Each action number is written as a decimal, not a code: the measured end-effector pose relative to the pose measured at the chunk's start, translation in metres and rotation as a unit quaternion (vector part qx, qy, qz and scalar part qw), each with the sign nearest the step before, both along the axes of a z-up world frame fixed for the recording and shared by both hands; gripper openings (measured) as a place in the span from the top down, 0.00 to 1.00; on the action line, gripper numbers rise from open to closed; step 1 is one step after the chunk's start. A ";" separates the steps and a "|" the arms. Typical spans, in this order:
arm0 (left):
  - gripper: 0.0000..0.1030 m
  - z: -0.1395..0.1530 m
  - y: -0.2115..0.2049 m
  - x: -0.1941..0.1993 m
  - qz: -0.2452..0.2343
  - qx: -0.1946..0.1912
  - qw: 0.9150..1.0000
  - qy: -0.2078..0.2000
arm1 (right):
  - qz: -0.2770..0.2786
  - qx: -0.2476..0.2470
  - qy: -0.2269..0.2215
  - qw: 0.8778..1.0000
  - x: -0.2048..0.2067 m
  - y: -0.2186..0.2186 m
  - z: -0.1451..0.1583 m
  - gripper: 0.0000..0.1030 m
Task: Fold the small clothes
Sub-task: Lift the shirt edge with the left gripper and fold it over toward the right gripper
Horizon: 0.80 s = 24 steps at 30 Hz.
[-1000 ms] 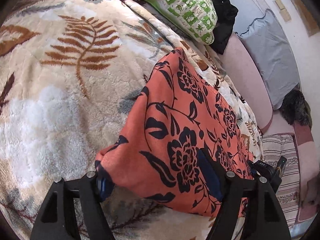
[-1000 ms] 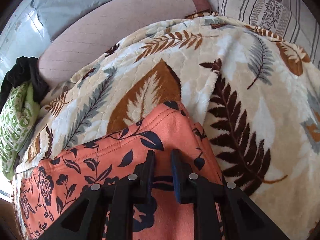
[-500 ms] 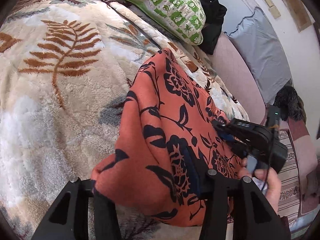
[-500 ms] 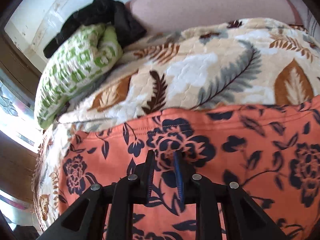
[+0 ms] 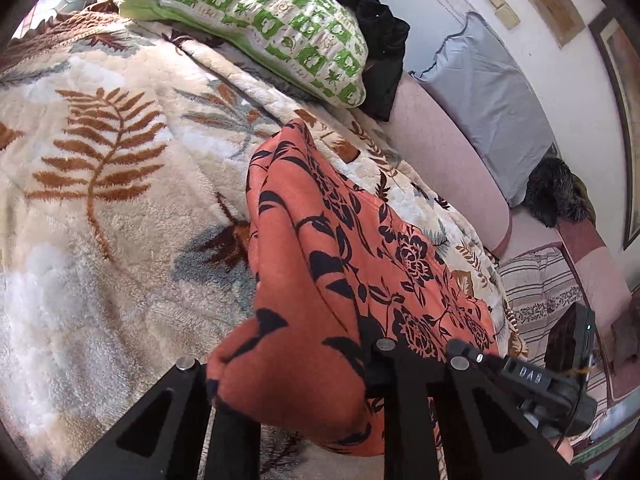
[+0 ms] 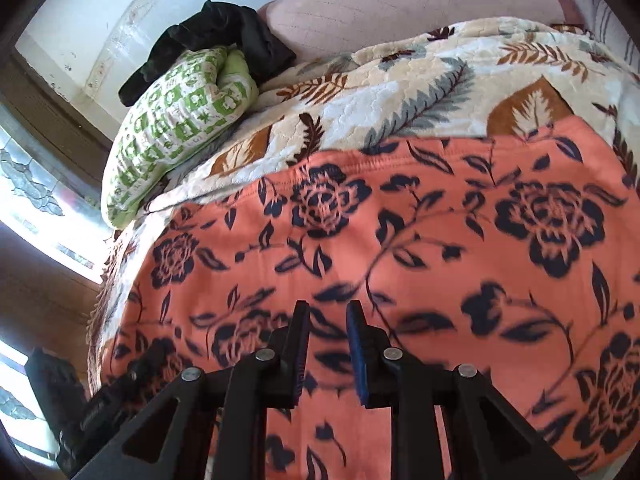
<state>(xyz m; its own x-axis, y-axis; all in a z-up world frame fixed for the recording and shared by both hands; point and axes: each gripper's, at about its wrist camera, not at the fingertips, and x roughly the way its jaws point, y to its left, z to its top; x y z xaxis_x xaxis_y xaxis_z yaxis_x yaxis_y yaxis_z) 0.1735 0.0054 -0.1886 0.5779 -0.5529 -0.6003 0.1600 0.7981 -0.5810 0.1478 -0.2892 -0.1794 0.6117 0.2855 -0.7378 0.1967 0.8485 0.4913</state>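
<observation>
Orange floral garment (image 5: 344, 264) lies on leaf-print blanket (image 5: 100, 200), near edge bunched and lifted. Left gripper (image 5: 288, 364) spread, cloth bulging between fingers. Right gripper (image 6: 328, 320) nearly pressed together, grip on cloth unclear. Fold begun, unfinished.

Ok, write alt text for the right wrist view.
An orange garment with a dark floral print fills the lower frame, spread over a leaf-patterned blanket. The right tongs sit just over it, jaws narrowly parted. Behind lie a green-and-white pillow and dark clothing.
</observation>
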 end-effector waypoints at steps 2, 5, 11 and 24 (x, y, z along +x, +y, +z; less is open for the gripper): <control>0.82 0.005 -0.005 -0.003 -0.011 0.014 1.000 -0.021 | 0.010 0.000 0.020 1.000 -0.018 0.001 -0.018 0.80; 0.82 0.013 -0.014 -0.008 -0.025 0.042 0.997 -0.058 | 0.009 0.010 -0.008 1.000 -0.040 -0.004 -0.023 0.80; 0.82 0.016 -0.026 -0.010 -0.032 0.081 0.992 -0.087 | -0.008 0.065 -0.019 0.998 -0.047 -0.032 -0.024 0.80; 0.82 0.051 -0.102 -0.053 -0.090 0.179 0.961 -0.191 | -0.064 0.185 0.034 0.980 -0.046 -0.135 -0.049 0.80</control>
<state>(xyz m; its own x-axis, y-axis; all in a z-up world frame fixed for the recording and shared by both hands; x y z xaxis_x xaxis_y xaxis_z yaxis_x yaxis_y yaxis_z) 0.1203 -0.0971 -0.1371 0.7085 -0.4610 -0.5344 0.4604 0.8758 -0.1452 0.1020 -0.4242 -0.2287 0.6134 0.4642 -0.6390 0.3333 0.5813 0.7423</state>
